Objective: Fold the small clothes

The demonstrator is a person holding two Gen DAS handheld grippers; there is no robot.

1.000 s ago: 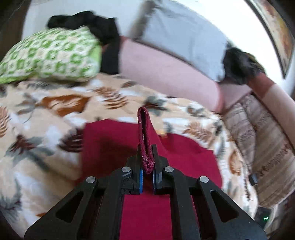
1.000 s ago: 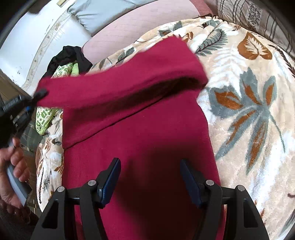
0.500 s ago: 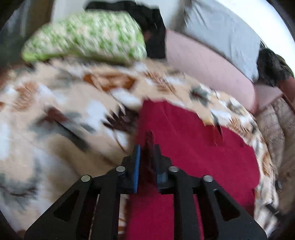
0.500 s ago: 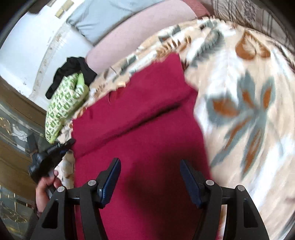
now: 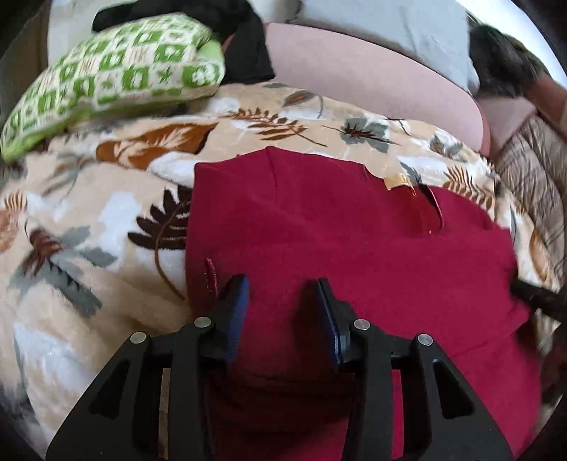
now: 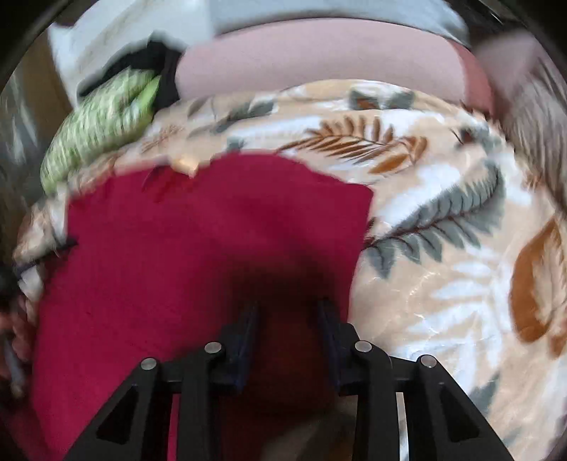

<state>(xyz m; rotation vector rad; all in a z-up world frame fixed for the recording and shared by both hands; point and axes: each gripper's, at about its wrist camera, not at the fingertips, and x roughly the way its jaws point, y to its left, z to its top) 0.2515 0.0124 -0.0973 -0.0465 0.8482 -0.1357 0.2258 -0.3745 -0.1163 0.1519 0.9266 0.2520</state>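
A dark red garment [image 5: 336,241] lies folded flat on a leaf-patterned blanket [image 5: 88,230]. It also shows in the right wrist view [image 6: 198,241]. My left gripper [image 5: 282,294] is open and empty, low over the garment's near left part. A small sparkly red tab [image 5: 211,275] sticks up just left of its left finger. My right gripper [image 6: 288,312] is open and empty, low over the garment's near right part. The right wrist view is blurred.
A green-and-white patterned pillow [image 5: 110,71] lies at the back left with black clothing [image 5: 244,46] behind it. A pink cushion [image 5: 372,81] and a grey pillow [image 5: 386,25] run along the back. A striped brown blanket [image 5: 531,170] is at the right.
My left gripper has let go of the red cloth edge and opened, and the lifted fold now lies flat. My right gripper has moved down toward the garment's right side.
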